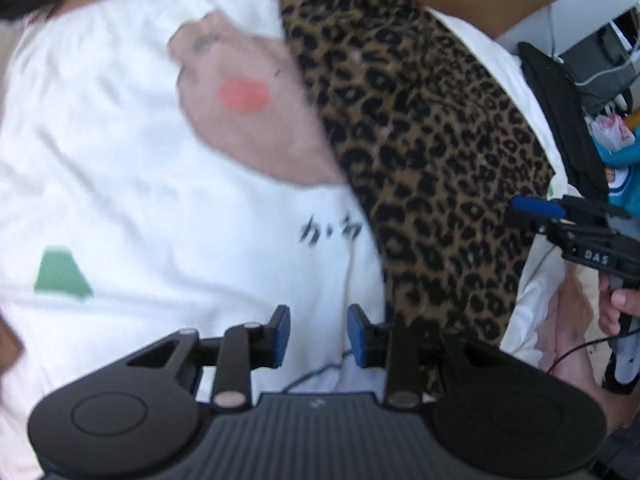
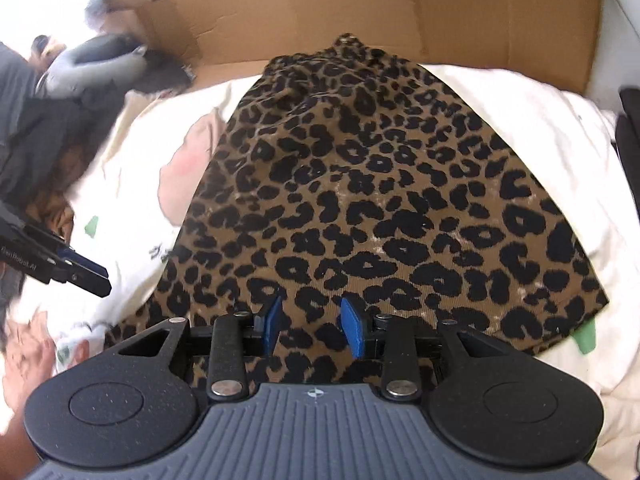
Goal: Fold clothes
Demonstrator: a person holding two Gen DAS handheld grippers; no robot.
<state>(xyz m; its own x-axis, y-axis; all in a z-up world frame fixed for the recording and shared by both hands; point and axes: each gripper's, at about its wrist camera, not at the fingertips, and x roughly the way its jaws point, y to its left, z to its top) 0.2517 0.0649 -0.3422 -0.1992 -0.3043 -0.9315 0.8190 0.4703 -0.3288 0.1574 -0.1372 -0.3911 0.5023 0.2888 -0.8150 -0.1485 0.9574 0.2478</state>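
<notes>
A: Fingers?
B: Left gripper and right gripper both spread apart, gripping nothing.
A: The garment?
B: Leopard-print garment, brown with black spots, lies flat on the white printed sheet.

Backing: I see a brown cardboard sheet standing behind the bedding, creased, with a flap bent at its left end.
Surface: a white printed cover lies under everything, showing a green shape, a pink patch with a red dot and dark script.
Right side, from my left camera: black fabric draped beside the cover, with a grey box and cables beyond it, blurred.
Far left, from my right camera: dark clutter, too smeared for me to name.
</notes>
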